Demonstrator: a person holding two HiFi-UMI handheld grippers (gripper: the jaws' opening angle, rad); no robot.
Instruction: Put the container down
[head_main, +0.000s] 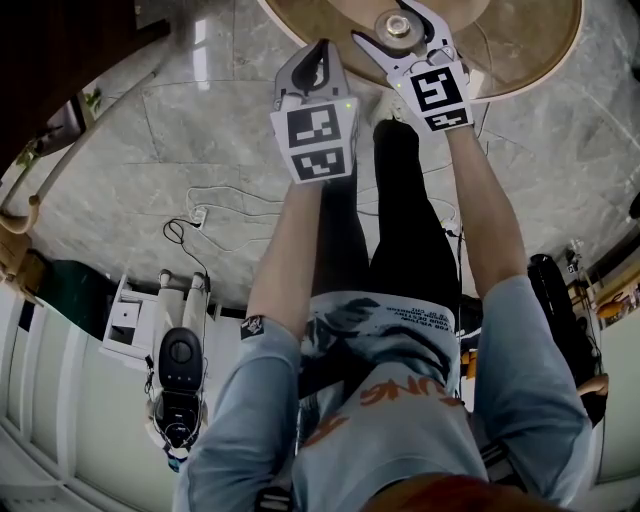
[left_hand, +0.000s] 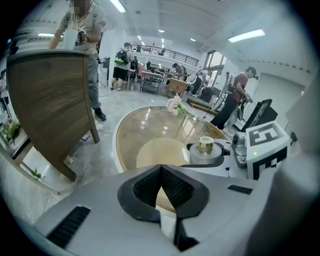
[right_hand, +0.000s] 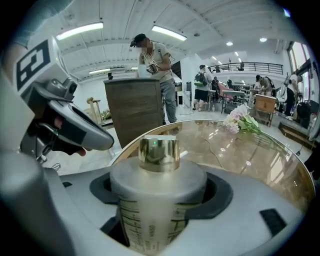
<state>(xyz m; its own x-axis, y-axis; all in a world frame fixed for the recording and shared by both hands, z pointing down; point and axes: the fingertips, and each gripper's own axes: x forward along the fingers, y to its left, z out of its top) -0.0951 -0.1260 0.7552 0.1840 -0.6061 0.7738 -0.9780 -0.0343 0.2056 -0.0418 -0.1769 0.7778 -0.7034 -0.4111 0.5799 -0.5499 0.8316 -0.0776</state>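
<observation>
The container (right_hand: 155, 210) is a frosted pale bottle with printed lines and a gold cap (right_hand: 159, 154). My right gripper (right_hand: 160, 197) is shut on it just below its shoulder and holds it upright. In the head view the right gripper (head_main: 400, 34) holds the container (head_main: 397, 24) over the near rim of the round glass table (head_main: 520, 60). The left gripper (head_main: 316, 58) stands to its left, off the table's edge, shut and with nothing in it. In the left gripper view the ribbed pads (left_hand: 172, 187) meet, and the container (left_hand: 205, 149) shows at the right.
Pink flowers (right_hand: 242, 122) and a thin cable (right_hand: 220, 145) lie on the far part of the table. A wooden cabinet (left_hand: 50, 100) stands on the marble floor to the left. Cables (head_main: 220, 205) and a small device (head_main: 180, 375) lie on the floor. People stand behind.
</observation>
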